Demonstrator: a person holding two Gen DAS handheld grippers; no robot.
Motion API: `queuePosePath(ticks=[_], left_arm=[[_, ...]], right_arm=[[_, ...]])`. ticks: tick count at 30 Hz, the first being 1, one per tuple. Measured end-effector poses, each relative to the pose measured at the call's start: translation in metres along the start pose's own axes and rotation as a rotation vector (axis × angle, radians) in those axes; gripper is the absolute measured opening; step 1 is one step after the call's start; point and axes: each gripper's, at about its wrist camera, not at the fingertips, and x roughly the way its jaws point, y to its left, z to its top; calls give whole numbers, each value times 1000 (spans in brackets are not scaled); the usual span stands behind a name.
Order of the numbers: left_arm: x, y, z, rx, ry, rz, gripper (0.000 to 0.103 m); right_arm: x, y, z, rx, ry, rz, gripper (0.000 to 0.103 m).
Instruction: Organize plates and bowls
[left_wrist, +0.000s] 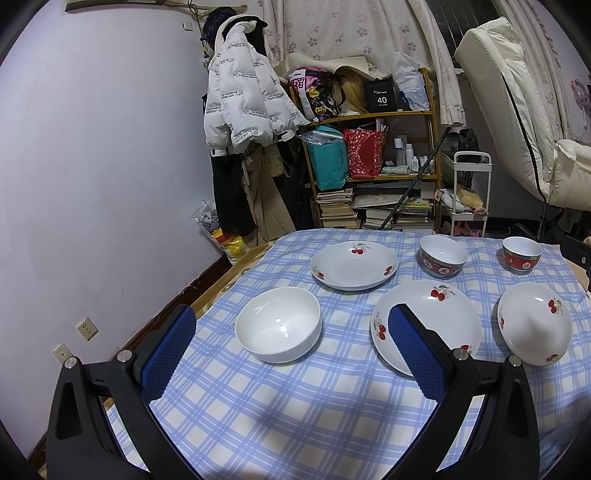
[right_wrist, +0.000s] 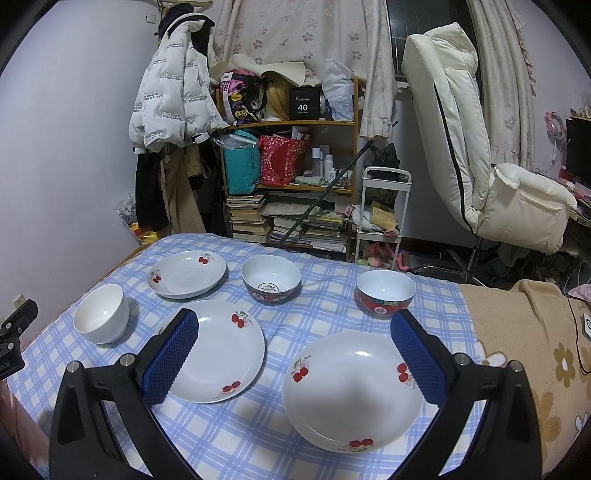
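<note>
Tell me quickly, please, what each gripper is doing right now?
Left gripper: open, holding nothing, above the tablecloth.
Right gripper: open, holding nothing, above the cherry plates.

A blue checked cloth (right_wrist: 325, 295) covers what seems a bed; on it lie three cherry plates (right_wrist: 352, 391), a white bowl (right_wrist: 101, 314) and two red-patterned bowls (right_wrist: 385, 291), all apart

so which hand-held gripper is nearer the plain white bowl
Left. The left hand-held gripper hovers open just in front of the plain white bowl, which sits between its fingers in view. The right hand-held gripper is farther right, over the cherry plates; the bowl lies to its left.
</note>
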Motion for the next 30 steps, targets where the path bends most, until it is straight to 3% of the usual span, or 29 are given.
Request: queuePosePath(ticks=[19,30], left_arm=[[3,6,4,-14,14,8,102],[24,6,12,-54,90,-16,102]], right_arm=[[2,1,-1,-3,-4,-8,103],[10,-1,2,-16,12,6,103]])
